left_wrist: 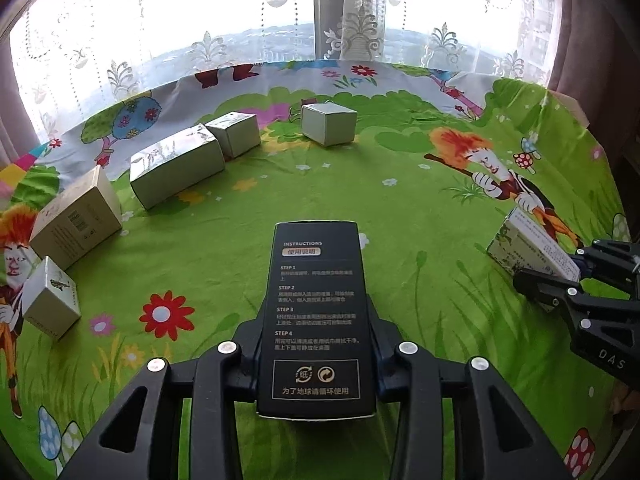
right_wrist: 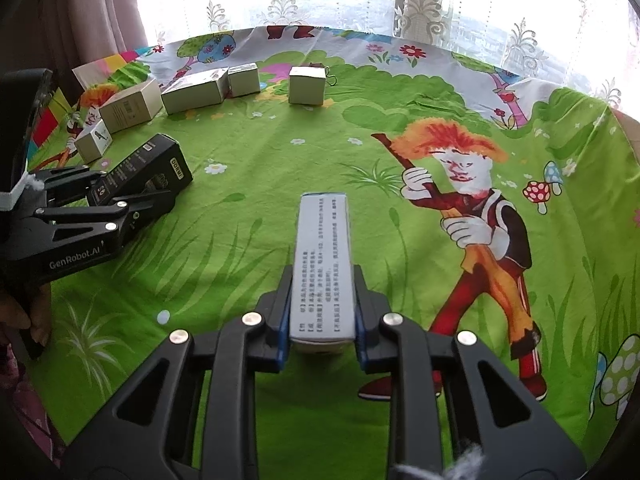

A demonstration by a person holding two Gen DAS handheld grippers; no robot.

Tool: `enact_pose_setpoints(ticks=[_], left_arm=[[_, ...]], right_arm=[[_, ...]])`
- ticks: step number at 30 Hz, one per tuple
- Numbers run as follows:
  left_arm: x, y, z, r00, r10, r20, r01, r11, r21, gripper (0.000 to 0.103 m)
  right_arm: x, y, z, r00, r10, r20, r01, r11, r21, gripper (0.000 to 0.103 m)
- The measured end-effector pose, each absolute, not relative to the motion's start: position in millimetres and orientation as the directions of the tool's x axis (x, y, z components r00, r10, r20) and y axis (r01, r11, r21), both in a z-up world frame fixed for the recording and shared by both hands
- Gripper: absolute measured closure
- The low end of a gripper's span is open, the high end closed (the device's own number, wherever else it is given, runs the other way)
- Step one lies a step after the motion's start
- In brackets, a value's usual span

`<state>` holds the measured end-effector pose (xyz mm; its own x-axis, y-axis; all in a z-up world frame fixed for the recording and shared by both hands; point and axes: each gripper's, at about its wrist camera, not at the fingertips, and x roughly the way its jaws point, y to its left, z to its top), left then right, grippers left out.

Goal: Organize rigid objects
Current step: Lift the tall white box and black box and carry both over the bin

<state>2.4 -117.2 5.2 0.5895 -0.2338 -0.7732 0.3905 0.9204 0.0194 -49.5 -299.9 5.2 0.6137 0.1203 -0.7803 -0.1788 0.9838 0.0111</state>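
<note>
At the lower centre of the left wrist view, the left gripper (left_wrist: 316, 364) has its pads pressed against the sides of a black box (left_wrist: 316, 316), which points away toward the window. Its top face reads "INSTRUCTIONS", then "STEP 1" through "STEP 4" over lines of Chinese text, with two recycling marks near the bottom edge. In the right wrist view the same black box (right_wrist: 148, 170) sits at the left of the frame, and "GenRobot.AI" is printed on that gripper's body.

At the lower centre of the right wrist view, the right gripper (right_wrist: 322, 320) is clamped on a narrow white box (right_wrist: 323, 264) with small Chinese print along its top, too fine to read. In the left wrist view that white box (left_wrist: 532, 248) appears at the right edge, and the letters "DAS" show on the gripper holding it.

All boxes are closed, so their contents cannot be seen. In the upper left of both views, five pale boxes (left_wrist: 176, 166) lie in a loose arc on the cartoon tablecloth (left_wrist: 400, 216); one carries a barcode, and the nearest a small bird picture.
</note>
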Motion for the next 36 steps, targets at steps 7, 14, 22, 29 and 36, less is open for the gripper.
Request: enact_pose_setpoints(ticks=[7,14,22,29,36], left_arm=[[1.3,-119.0,5.0,0.596,-0.217,-0.774,0.386,0.922,0.039,0.063],[3.1,-116.7,4.5,0.588,-0.229,-0.776,0.387,0.922,0.021,0.063],[-45.3,-101.5,6.1,0.589,-0.225,-0.777,0.348,0.937,-0.007,0.063],[-86.6,-100.2,7.4,0.59,-0.238,-0.771,0.359,0.933,-0.013,0.063],[-98.2,-111.4,37.7,0.579,-0.324,-0.748,0.392,0.915,-0.094,0.063]], right_arm=[[-49.5,-299.4,5.1,0.614,0.119,-0.781,-0.18,0.984,0.009,0.075],[-49.5,-300.3,5.5,0.613,0.125,-0.78,-0.181,0.983,0.016,0.075],[-97.1,-293.1,7.2,0.625,0.126,-0.771,-0.153,0.987,0.038,0.075],[-138.7,-283.7,8.1,0.625,0.104,-0.773,-0.16,0.987,0.004,0.075],[-142.8,-293.5,29.8,0.677,0.131,-0.724,-0.105,0.991,0.082,0.075]])
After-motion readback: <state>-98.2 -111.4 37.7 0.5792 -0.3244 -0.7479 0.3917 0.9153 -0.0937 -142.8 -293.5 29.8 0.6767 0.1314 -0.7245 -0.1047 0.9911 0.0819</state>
